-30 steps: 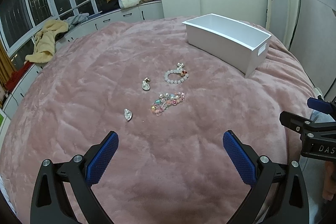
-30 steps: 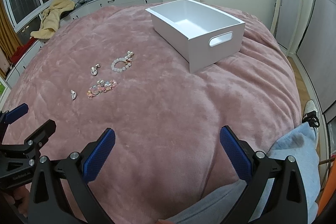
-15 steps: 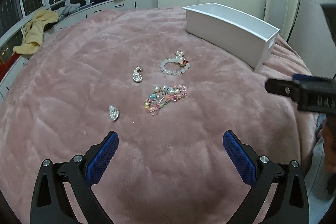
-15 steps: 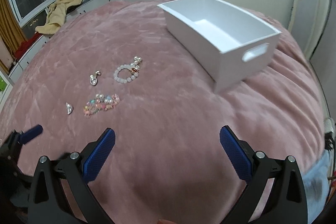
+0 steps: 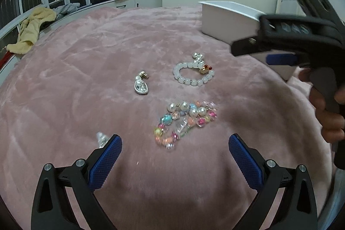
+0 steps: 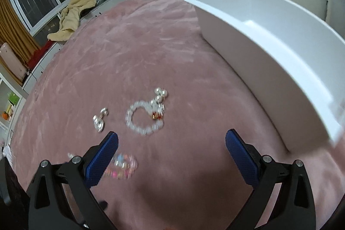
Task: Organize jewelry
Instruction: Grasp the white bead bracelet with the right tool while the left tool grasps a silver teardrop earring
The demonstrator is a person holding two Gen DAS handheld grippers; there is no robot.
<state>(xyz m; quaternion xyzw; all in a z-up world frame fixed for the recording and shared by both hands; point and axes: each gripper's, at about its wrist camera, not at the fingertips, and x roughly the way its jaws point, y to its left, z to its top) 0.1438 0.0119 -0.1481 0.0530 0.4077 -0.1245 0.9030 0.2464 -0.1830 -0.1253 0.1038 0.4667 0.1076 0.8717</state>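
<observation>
both grippers, left and right, fingers wide apart, empty. white bracelet on pink blanket beside box. light, slippery beads; pinch across 1 strand.

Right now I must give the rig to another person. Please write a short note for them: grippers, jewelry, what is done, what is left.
Left gripper: open, empty, low over the pink blanket, colourful bead bracelet just ahead of it.
Right gripper: open, empty, near the white bead bracelet.
Two silver earrings also lie on the blanket: one beside the white bracelet, one at the left fingertip.
White box: no jewelry visible inside.
Done: nothing picked up yet.
Left: presumably move all four pieces into the box.
</observation>
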